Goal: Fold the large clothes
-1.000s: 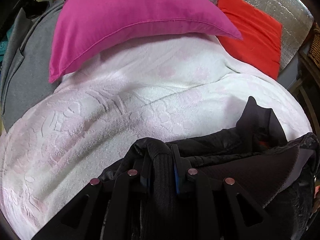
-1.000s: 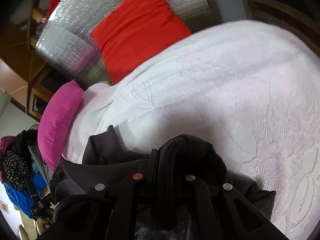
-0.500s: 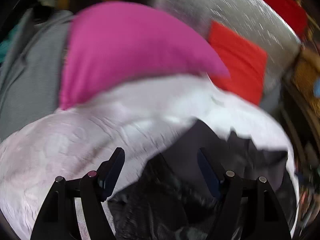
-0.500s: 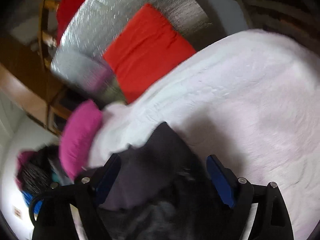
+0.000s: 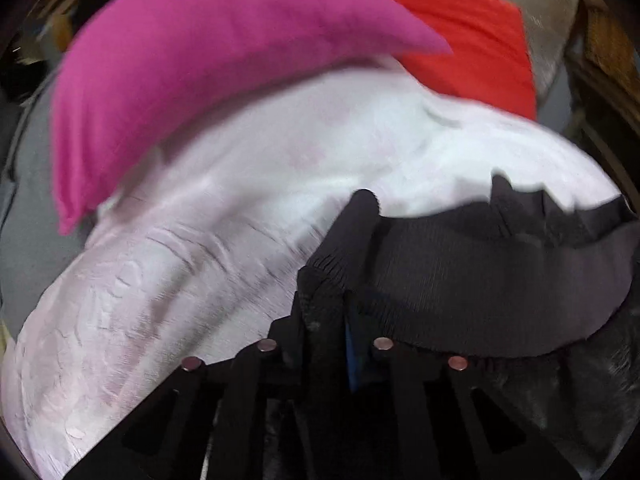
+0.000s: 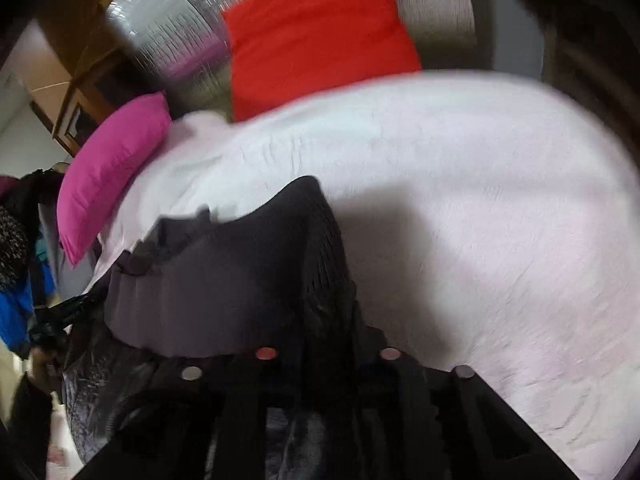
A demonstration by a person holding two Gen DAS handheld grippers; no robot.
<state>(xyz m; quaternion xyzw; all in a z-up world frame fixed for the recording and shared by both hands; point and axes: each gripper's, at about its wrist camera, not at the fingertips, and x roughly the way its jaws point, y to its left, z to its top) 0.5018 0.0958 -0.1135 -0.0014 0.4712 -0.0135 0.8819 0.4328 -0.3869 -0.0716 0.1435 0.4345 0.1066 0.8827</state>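
A black garment (image 5: pixel 480 280) with a ribbed hem lies bunched on the white patterned bedspread (image 5: pixel 240 200). In the left wrist view my left gripper (image 5: pixel 324 300) is closing on a fold of that ribbed hem, and the fabric is pinched between its pads. The hem stretches away to the right from the grip. In the right wrist view the same garment (image 6: pixel 224 280) spreads to the left, and my right gripper (image 6: pixel 332 320) is closing on another ribbed fold, with cloth squeezed between its fingers. Both views are motion-blurred.
A pink pillow (image 5: pixel 200 60) and a red cushion (image 5: pixel 472 40) rest at the head of the bed against silver quilted padding (image 6: pixel 168 32). Grey cloth (image 5: pixel 28 200) lies left of the bedspread. Piled clothes (image 6: pixel 16 240) sit at the far left. Bare bedspread (image 6: pixel 480 200) extends right.
Both grippers let go of the ribbed folds, opened wide over the garment, then shut again on the hem. The hem now spreads flatter between them.
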